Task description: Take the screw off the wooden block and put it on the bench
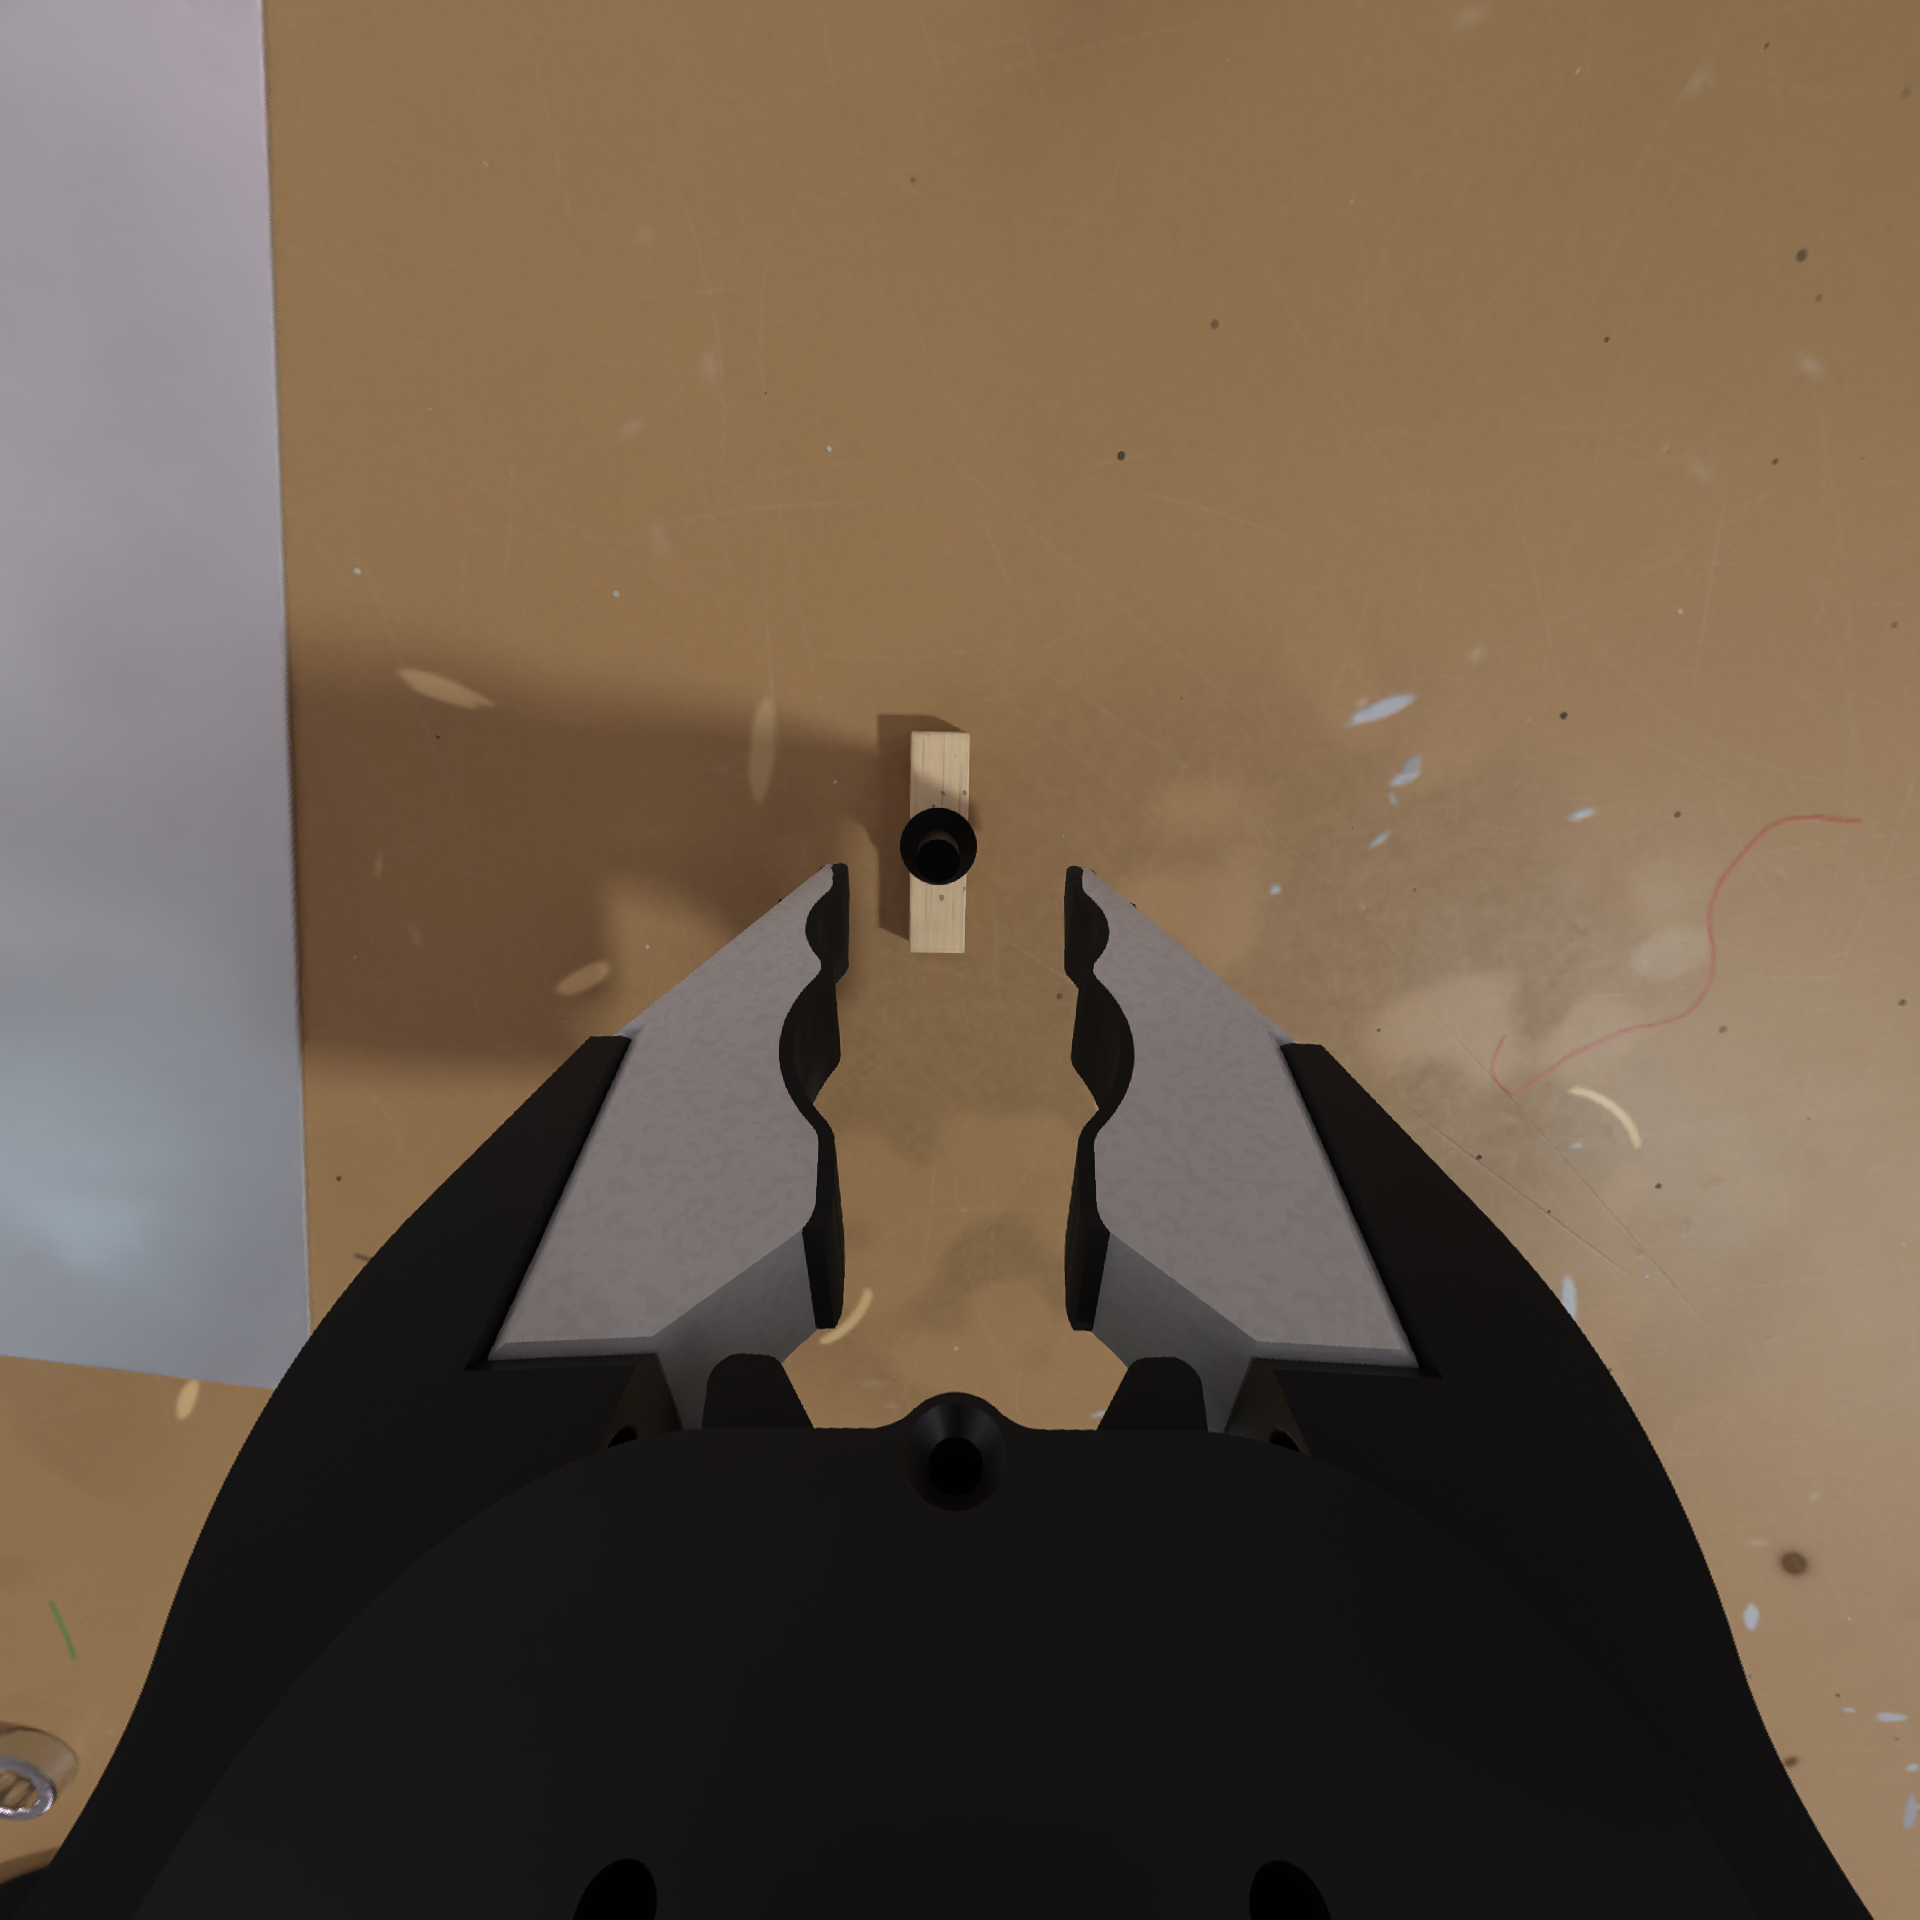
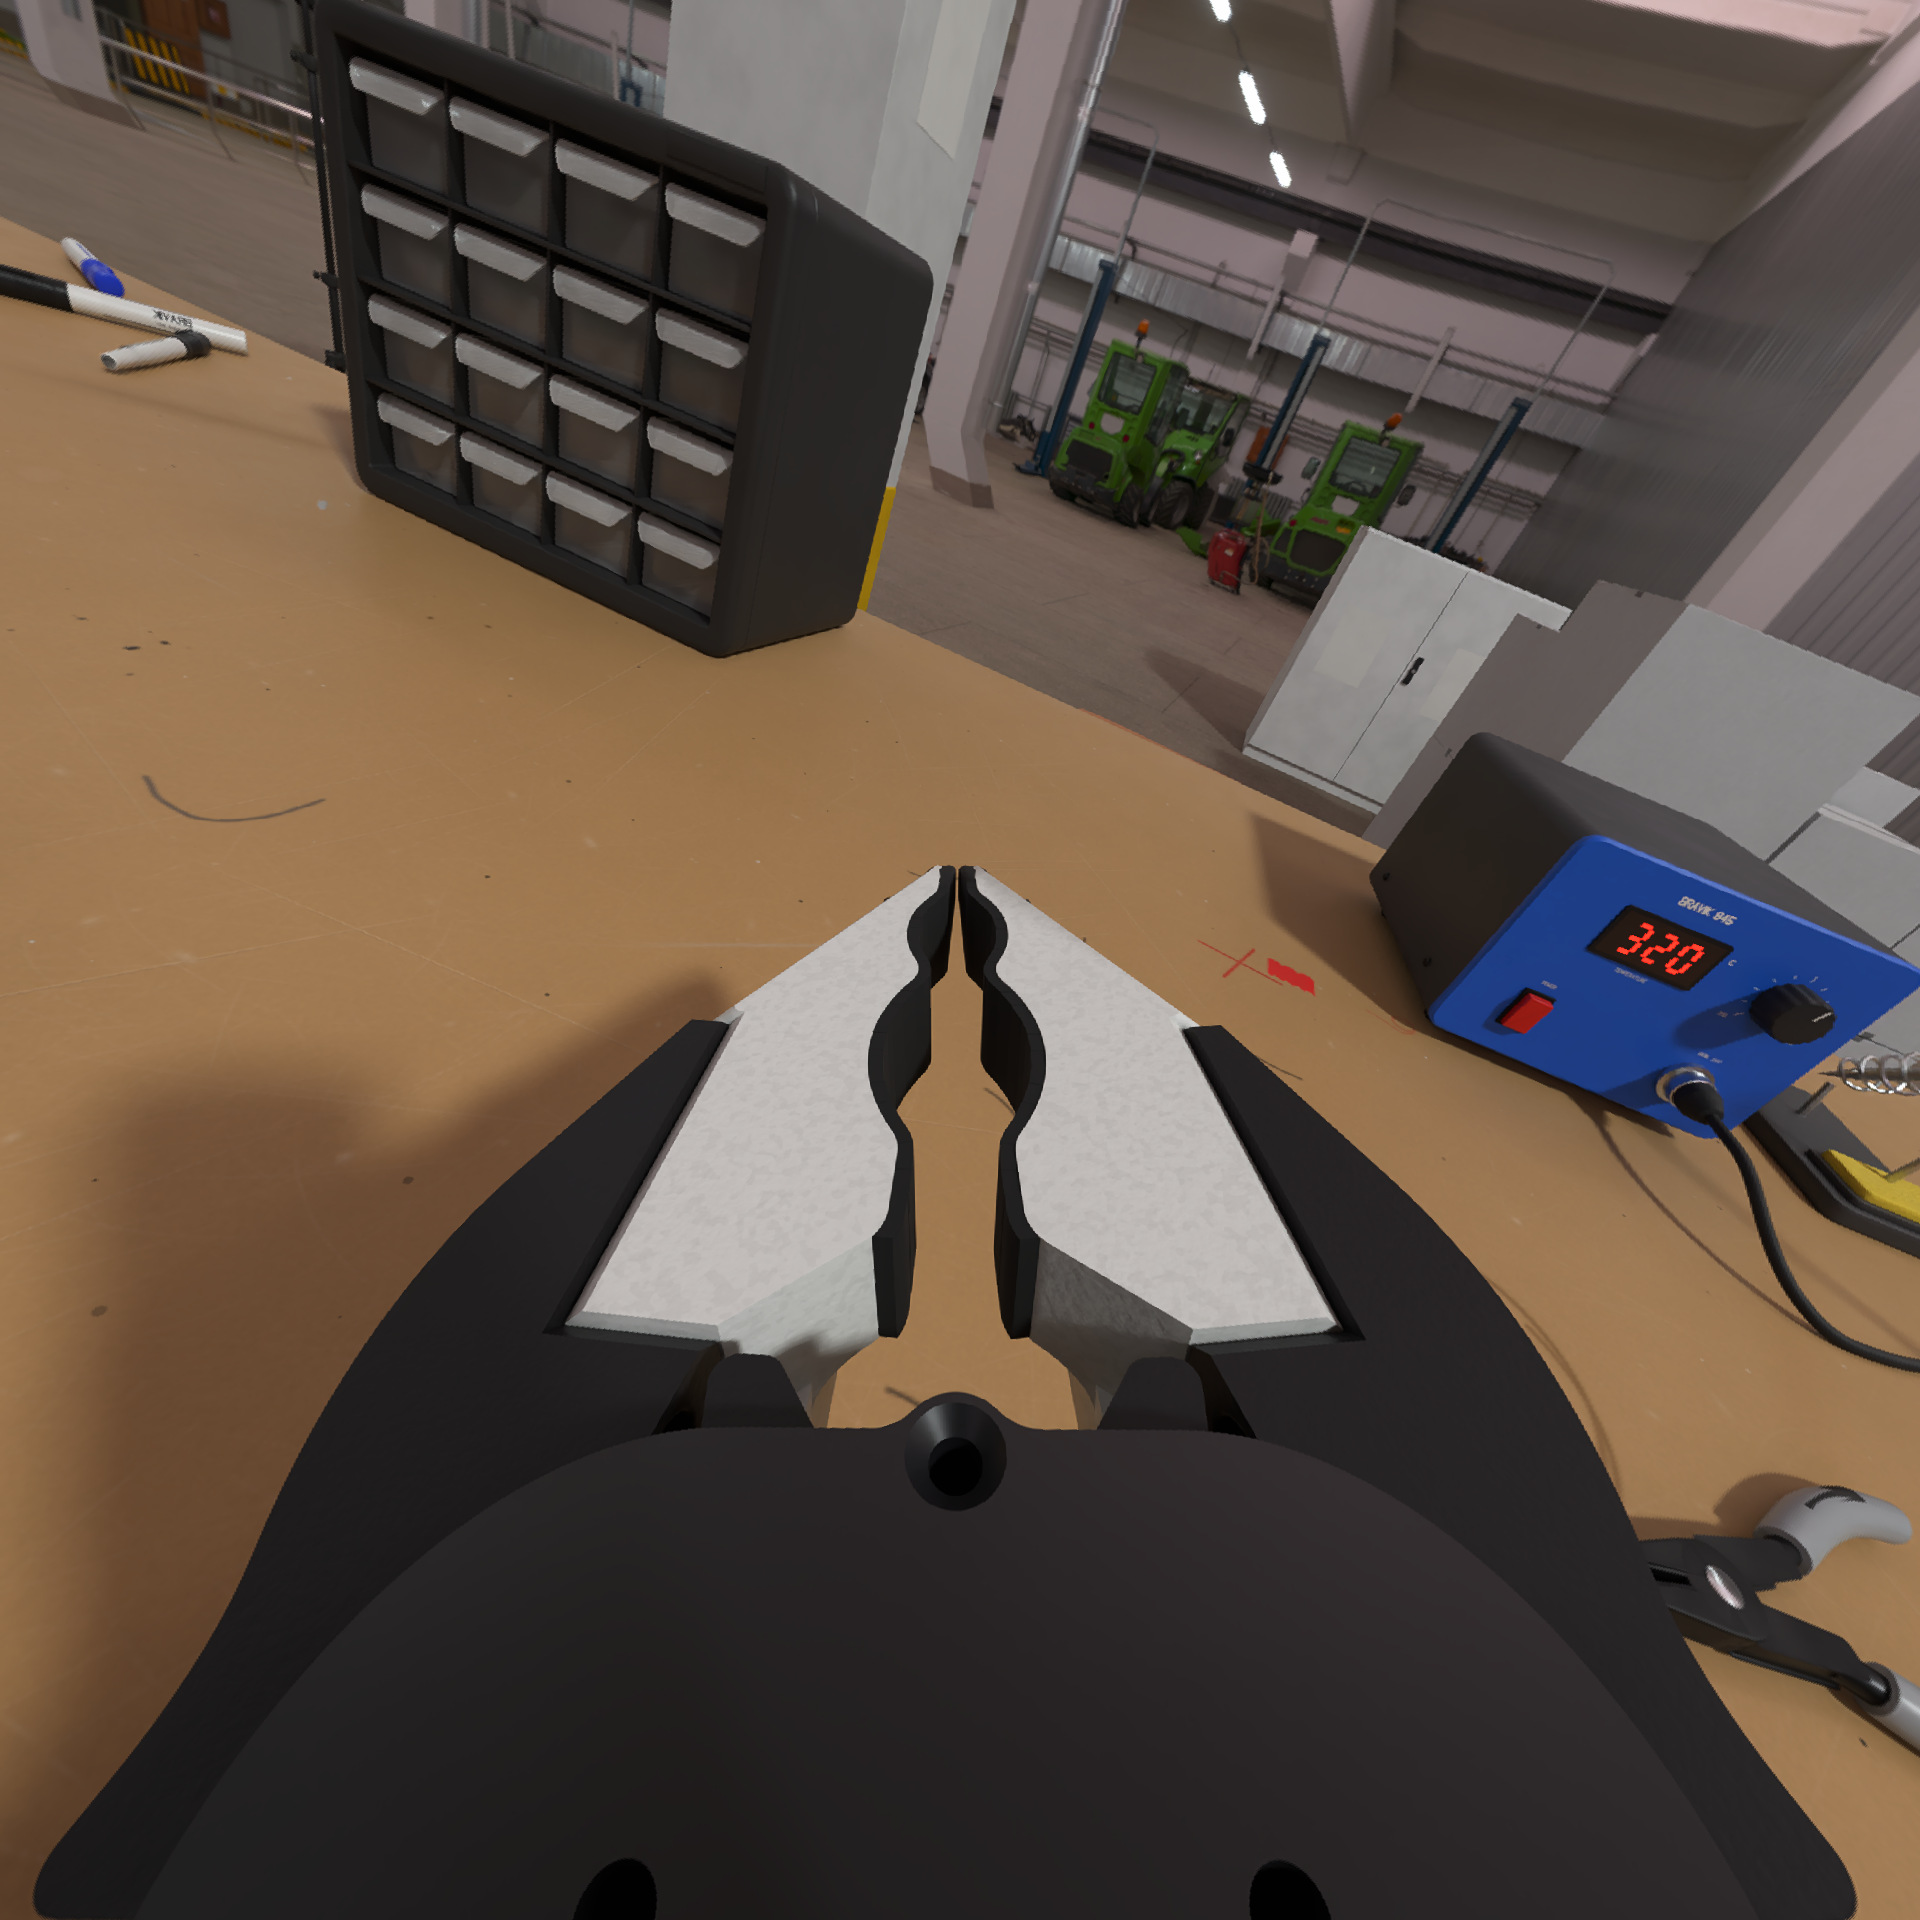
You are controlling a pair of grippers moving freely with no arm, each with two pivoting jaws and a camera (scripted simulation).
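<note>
In the left wrist view a small pale wooden block [image 1: 939, 914] lies on the brown bench [image 1: 1247, 416]. A black screw [image 1: 937, 846] stands in the block, its round head facing the camera. My left gripper [image 1: 956, 883] looks straight down, open and empty, its tips above and either side of the block's near end, just short of the screw. My right gripper [image 2: 956, 878] is shut and empty, held low over the bench [image 2: 416, 883] in the right wrist view. The block and screw do not show in that view.
A grey sheet [image 1: 135, 675] covers the bench's left side, with a metal ring [image 1: 26, 1782] near it. In the right wrist view stand a black drawer cabinet [image 2: 582, 343], markers [image 2: 135, 322], a blue soldering station [image 2: 1662, 966] with cable, and pliers [image 2: 1787, 1600].
</note>
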